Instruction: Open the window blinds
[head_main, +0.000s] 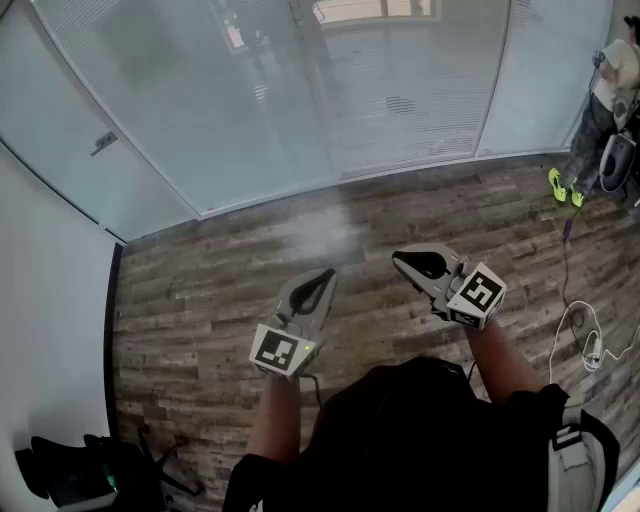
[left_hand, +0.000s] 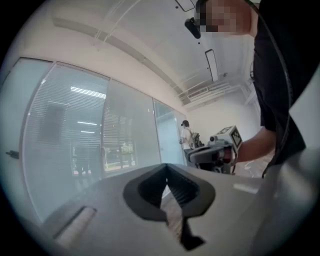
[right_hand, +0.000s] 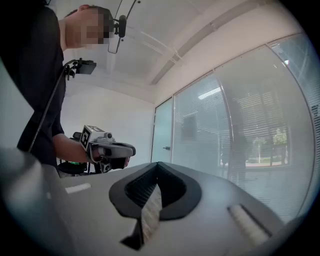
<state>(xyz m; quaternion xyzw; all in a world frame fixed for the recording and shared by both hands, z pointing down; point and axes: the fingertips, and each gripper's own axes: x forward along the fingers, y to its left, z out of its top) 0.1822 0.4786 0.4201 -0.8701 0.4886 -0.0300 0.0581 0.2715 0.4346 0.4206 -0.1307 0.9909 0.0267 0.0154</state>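
The window blinds (head_main: 400, 90) hang with their slats down behind the glass panels of the wall ahead; they also show as blinds (left_hand: 65, 145) and blinds (right_hand: 245, 125) in the two gripper views. My left gripper (head_main: 322, 274) is held level over the wood floor, short of the glass, shut and with nothing in it. My right gripper (head_main: 398, 260) floats beside it, also shut and holding nothing. In the left gripper view the jaw tips of the left gripper (left_hand: 166, 167) meet; in the right gripper view those of the right gripper (right_hand: 157, 165) meet. No cord or wand of the blinds can be made out.
A person (head_main: 608, 95) stands at the far right by the glass. A white cable (head_main: 578, 335) lies on the floor at the right. A chair base (head_main: 95, 470) sits at the lower left. A glass door (right_hand: 163, 135) with a handle (head_main: 103, 142) is at the left.
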